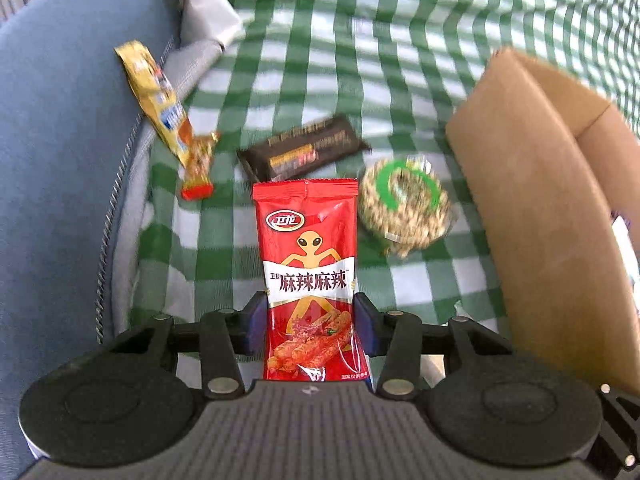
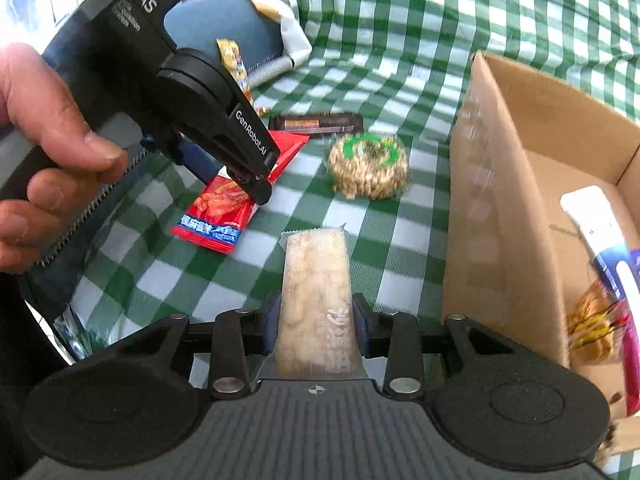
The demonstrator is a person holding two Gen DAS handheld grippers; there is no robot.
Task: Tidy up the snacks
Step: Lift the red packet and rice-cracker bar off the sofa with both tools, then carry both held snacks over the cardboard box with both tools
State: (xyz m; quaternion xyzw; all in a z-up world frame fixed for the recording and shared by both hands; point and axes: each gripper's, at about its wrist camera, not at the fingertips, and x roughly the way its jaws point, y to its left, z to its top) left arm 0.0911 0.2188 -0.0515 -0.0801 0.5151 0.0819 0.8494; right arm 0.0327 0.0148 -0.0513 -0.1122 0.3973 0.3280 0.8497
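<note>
On the green-checked cloth (image 1: 320,60) lie a gold packet (image 1: 160,108), a dark bar (image 1: 304,148) and a round seeded cake (image 1: 404,208), beside the cardboard box (image 1: 540,220). The left gripper (image 1: 310,320), tilted steeply down, clamps a red spicy-strip packet (image 1: 310,264); the right gripper (image 2: 314,320) grips a pale wafer pack (image 2: 316,292).
</note>
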